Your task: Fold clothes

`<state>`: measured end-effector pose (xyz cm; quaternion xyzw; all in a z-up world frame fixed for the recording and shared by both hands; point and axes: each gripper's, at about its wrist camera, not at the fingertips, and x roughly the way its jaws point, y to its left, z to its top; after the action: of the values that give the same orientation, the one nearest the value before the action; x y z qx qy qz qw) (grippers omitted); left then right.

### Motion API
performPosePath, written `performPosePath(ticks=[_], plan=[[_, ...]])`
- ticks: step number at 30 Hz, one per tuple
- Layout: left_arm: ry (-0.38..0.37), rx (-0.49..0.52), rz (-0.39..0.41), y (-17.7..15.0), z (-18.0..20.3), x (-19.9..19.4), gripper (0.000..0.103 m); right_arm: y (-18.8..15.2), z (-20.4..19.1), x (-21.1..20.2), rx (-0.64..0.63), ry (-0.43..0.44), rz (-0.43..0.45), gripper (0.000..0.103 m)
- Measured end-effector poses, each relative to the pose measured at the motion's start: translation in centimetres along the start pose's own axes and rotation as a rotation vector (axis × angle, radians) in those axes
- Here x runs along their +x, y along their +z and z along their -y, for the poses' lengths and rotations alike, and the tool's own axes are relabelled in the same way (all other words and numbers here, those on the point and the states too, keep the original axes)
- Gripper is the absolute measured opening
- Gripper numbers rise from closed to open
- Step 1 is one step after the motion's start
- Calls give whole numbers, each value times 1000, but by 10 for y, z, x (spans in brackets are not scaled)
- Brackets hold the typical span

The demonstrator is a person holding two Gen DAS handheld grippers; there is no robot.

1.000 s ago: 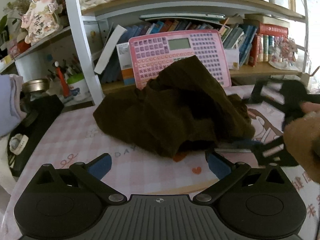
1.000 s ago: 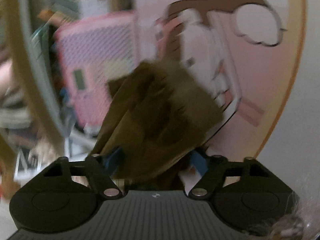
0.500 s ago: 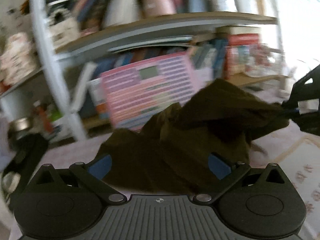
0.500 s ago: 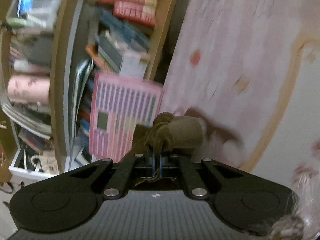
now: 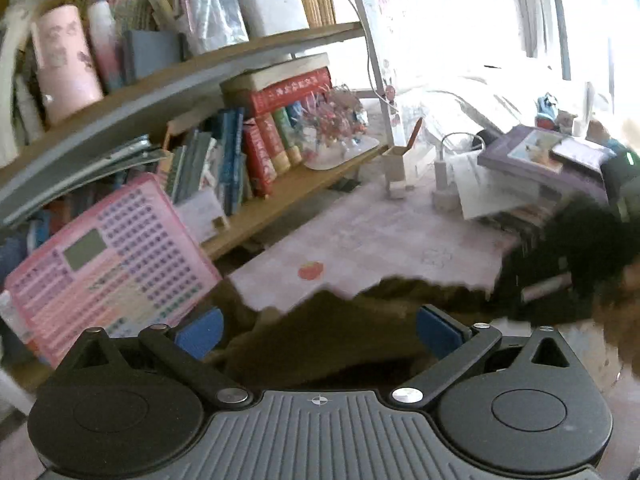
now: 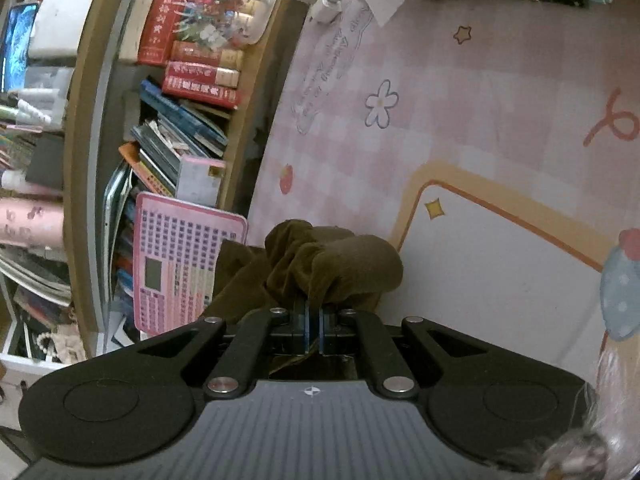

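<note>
Right claw (image 6: 313,322), open a second ago, now clamped on a bunch of the brown garment (image 6: 336,264) lifted above the pink mat (image 6: 480,128); left claw (image 5: 318,326) apart beside the cloth, ready to spread it.

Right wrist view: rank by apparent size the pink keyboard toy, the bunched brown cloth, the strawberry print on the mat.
1. Pink keyboard toy and brown cloth look about alike; the cloth sits nearer the camera and is partly hidden by the right gripper, so I won't rank them.
2. Strawberry print, clearly smallest.
</note>
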<state>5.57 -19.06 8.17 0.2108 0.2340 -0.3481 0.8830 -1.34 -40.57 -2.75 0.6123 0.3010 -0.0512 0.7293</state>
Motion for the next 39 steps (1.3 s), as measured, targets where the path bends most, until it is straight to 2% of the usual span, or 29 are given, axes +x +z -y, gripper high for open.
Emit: performPosePath(ticks=[2, 4, 7, 9, 10, 11, 12, 13, 14, 18, 21, 23, 25, 26, 29, 30, 31, 32, 33, 34, 36, 39], plan=[[-17, -86, -8, 11, -11, 10, 103, -2, 2, 3, -7, -5, -18, 4], [5, -172, -60, 19, -25, 30, 103, -3, 5, 5, -9, -8, -37, 4], [115, -189, -217, 19, -35, 72, 103, -5, 10, 7, -15, -16, -67, 4], [127, -182, -340, 6, -39, 98, 102, -5, 12, 7, -24, -17, -88, 4], [126, -184, -395, -1, -41, 110, 88, -5, 13, 7, -30, -18, -95, 4], [108, -208, -429, -9, -42, 116, 69, -5, 13, 7, -36, -19, -101, 4], [98, -250, -445, -16, -46, 116, 20, -5, 13, 6, -41, -19, -107, 4], [112, -302, -443, -21, -52, 112, 3, -4, 13, 6, -47, -20, -113, 4], [135, -358, -417, -25, -59, 103, 3, -2, 12, 5, -57, -14, -109, 4], [133, -529, -238, -28, -81, 30, 2, 18, -9, 0, -145, 39, -40, 4], [41, -589, -93, -21, -79, -34, 2, 45, -54, -1, -230, 161, 31, 4], [-31, -576, -4, -12, -66, -71, 3, 55, -103, -2, -342, 269, 70, 4], [-129, -565, 121, 3, -45, -102, 3, 54, -159, -6, -482, 378, 98, 3], [-159, -560, 189, 10, -38, -117, 3, 48, -192, -9, -562, 450, 105, 3], [-108, -562, 370, 21, -31, -160, 7, 7, -267, -30, -811, 654, 127, 3], [-83, -572, 397, 16, -35, -172, 12, -14, -288, -40, -910, 720, 155, 3], [-56, -583, 416, 9, -39, -184, 28, -33, -303, -48, -979, 784, 144, 4], [-18, -604, 406, -3, -45, -191, 42, -51, -315, -54, -1038, 846, 119, 4], [30, -642, 373, -21, -53, -196, 73, -66, -322, -55, -1081, 890, 62, 4], [76, -685, 333, -39, -60, -200, 79, -84, -322, -47, -1126, 898, -24, 4], [175, -801, 208, -84, -74, -201, 78, -123, -319, -27, -1217, 890, -211, 4], [339, -981, -6, -161, -89, -203, 78, -182, -277, 37, -1275, 676, -509, 4]])
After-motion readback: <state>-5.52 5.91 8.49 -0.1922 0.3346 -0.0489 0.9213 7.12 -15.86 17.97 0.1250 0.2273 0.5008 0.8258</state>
